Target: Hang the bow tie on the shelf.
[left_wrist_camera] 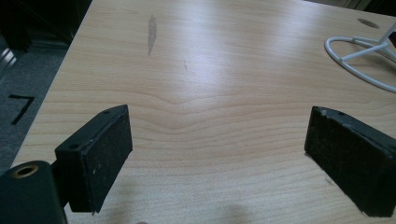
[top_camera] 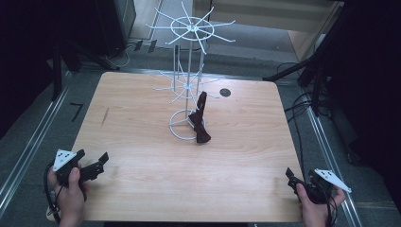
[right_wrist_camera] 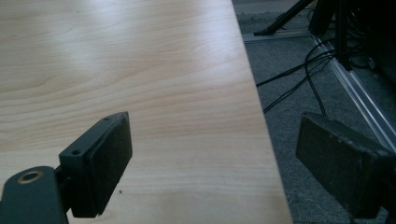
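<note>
Upper ring of the white wire display rack (top_camera: 189,75) is running close to the top edge of the high view; its thin prongs are blurring into the pale floor behind. The left gripper view is cutting the rack (left_wrist_camera: 362,58) off at the right edge, showing just part of the round base hoop. Dark maroon bow tie (top_camera: 200,120) is too small to read for pattern or clasp; its strap is running up to a lower prong and the bow end is resting on the table against the base ring, centre of the table, slightly toward the far side.

Light wood-grain table (top_camera: 142,142), rounded corners, is carrying a dark scuff at far left and a small round dark hole (top_camera: 225,92) at the far right. Grey carpet, metal floor rails and loose black cables are surrounding it; room edges are sitting in dark shadow. A "7" mark is showing on the floor at left.

Left gripper (top_camera: 92,163) is hovering at the near left corner, jaws spread wide, nothing between the flat black pads (left_wrist_camera: 105,154). Right gripper (top_camera: 293,179) is sitting at the near right corner, straddling the table edge, jaws likewise gaping and empty, pads (right_wrist_camera: 107,158) matte and scuffed. Both are well apart from the bow tie.
</note>
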`<state>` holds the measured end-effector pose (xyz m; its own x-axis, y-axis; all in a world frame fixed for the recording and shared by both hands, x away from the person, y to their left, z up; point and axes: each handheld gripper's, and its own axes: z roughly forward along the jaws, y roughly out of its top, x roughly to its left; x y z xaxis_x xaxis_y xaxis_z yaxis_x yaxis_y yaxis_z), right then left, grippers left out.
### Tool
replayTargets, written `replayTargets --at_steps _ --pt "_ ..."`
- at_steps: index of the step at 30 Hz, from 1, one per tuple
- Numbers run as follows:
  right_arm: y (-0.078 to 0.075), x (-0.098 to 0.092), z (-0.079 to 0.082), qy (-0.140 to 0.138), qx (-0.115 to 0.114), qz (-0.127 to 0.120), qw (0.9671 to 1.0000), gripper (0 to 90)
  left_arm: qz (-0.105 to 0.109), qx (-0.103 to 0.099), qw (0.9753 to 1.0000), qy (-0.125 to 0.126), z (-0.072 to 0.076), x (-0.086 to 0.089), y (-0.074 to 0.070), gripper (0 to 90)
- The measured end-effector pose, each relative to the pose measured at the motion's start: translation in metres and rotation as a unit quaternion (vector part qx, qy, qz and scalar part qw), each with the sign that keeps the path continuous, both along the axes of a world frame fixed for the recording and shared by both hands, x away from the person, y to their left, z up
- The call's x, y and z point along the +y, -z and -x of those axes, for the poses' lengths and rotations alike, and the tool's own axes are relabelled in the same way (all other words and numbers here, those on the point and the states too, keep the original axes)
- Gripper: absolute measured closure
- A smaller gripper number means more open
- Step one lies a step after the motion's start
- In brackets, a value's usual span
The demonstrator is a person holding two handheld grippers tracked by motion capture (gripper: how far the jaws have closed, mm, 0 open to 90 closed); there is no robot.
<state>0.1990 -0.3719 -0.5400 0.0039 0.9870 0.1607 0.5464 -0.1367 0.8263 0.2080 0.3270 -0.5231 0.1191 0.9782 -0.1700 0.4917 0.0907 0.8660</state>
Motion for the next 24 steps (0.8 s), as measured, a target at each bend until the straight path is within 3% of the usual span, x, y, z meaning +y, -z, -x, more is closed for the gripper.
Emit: replayTargets --at_steps 5,15,18,23,24 --pt "0.004 -0.01 0.01 0.009 0.004 0.001 1.0 11.1 0.0 0.0 1.0 0.0 0.0 0.0 0.0 8.3" --pt "0.009 -0.023 0.028 0.036 -0.011 0.001 0.9993 12.5 -0.002 0.0 1.0 0.0 0.0 -0.001 0.0 8.3" --pt "0.013 -0.026 0.03 0.047 -0.015 -0.011 0.9987 12.6 -0.003 0.0 1.0 0.0 0.0 -0.001 0.0 8.3" --pt "0.014 -0.028 0.033 0.068 -0.029 -0.054 0.9958 12.8 -0.007 0.002 1.0 0.001 0.0 -0.002 0.0 8.3" --pt "0.016 -0.027 0.033 0.067 -0.023 -0.047 0.9964 12.8 -0.008 0.002 1.0 0.0 -0.001 -0.002 0.0 8.3"
